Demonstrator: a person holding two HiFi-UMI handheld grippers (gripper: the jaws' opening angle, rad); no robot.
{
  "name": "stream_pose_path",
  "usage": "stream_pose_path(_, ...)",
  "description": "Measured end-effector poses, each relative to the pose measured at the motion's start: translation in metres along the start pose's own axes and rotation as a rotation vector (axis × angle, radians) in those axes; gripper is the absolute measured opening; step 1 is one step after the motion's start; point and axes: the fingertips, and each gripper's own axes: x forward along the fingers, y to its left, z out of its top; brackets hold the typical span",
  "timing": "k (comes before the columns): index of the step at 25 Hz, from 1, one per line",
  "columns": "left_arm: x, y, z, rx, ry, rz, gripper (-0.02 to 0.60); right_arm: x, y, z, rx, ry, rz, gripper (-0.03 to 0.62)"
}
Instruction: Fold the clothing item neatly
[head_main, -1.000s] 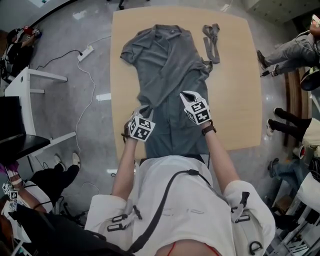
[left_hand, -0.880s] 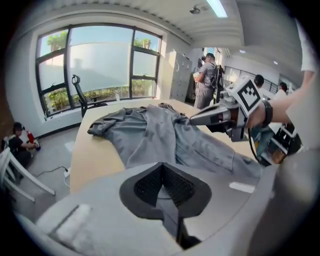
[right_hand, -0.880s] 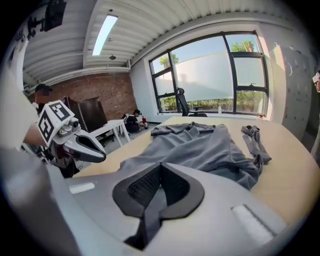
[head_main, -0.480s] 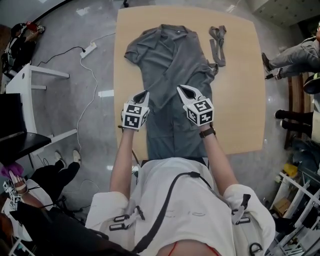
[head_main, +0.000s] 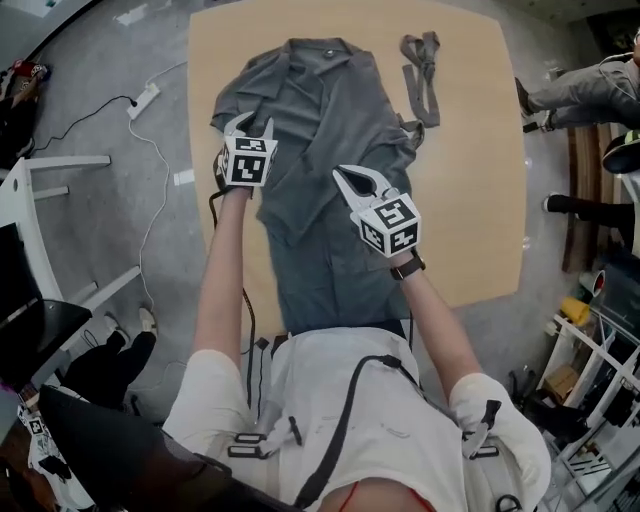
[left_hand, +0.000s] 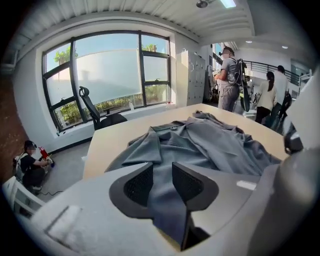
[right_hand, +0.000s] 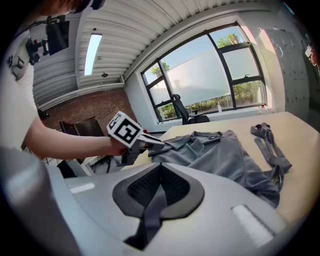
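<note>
grey garment (head_main: 330, 130), tan table (head_main: 470, 200)

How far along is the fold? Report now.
Early. Done: the grey garment lies on the table, one flap doubled over its middle. In hand: the right gripper pinches its cloth; the left gripper, jaws just opening, has cloth between them unpinched, near a sleeve. Left: the remaining folds; the strap lies apart.

Grey garment (head_main: 330, 270), near end behind person's torso (head_main: 375, 410)
</note>
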Motion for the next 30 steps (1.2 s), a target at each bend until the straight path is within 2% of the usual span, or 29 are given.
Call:
stream_pose_path(4,0.054,0.015,0.023,0.031,0.025,0.008,0.130,-0.008,-0.006,-0.004,-0.015,0.012,0.002,0.006)
stream_pose_path(8,0.095,0.025,0.015,0.085,0.152,0.013,0.130,-0.012,-0.009,-0.008,0.014,0.001,0.003,0.006)
stream_pose_path(10,0.106,0.029,0.010,0.081,0.198,0.025,0.129,-0.013,-0.014,-0.009,0.015,0.003,-0.003,0.006)
stream_pose_path(11,0.107,0.031,0.012,0.068,0.197,0.035,0.112,-0.014,-0.016,-0.009,0.016,0.001,-0.007,0.006)
stream_pose_path(12,0.105,0.033,0.014,0.054,0.185,0.046,0.022,-0.016,-0.018,-0.009,0.019,-0.004,-0.011,0.006)
stream_pose_path(15,0.087,0.041,0.020,-0.008,0.134,0.050,0.014,-0.018,-0.019,-0.008,0.030,-0.022,-0.017,0.006)
stream_pose_path(17,0.064,0.051,0.025,-0.097,0.084,0.043,0.012,-0.016,-0.016,-0.006,0.034,-0.030,-0.014,0.006)
stream_pose_path(18,0.049,0.057,0.028,-0.174,0.045,0.031,0.012,-0.015,-0.014,-0.005,0.035,-0.035,-0.011,0.006)
stream_pose_path(21,0.002,0.073,0.029,-0.474,-0.125,-0.054,0.011,-0.014,-0.001,-0.002,0.037,-0.052,0.008,0.006)
stream_pose_path(22,-0.016,0.080,0.028,-0.549,-0.186,-0.075,0.011,-0.014,0.004,-0.001,0.041,-0.055,0.017,0.006)
stream_pose_path(26,-0.086,0.114,0.016,-0.722,-0.358,-0.092,0.012,-0.019,0.027,0.001,0.061,-0.071,0.044,0.006)
stream_pose_path(28,-0.114,0.135,0.005,-0.780,-0.415,-0.061,0.012,-0.023,0.036,0.000,0.065,-0.074,0.048,0.006)
stream_pose_path(30,-0.138,0.153,-0.019,-0.828,-0.451,0.003,0.012,-0.028,0.043,-0.003,0.068,-0.071,0.050,0.006)
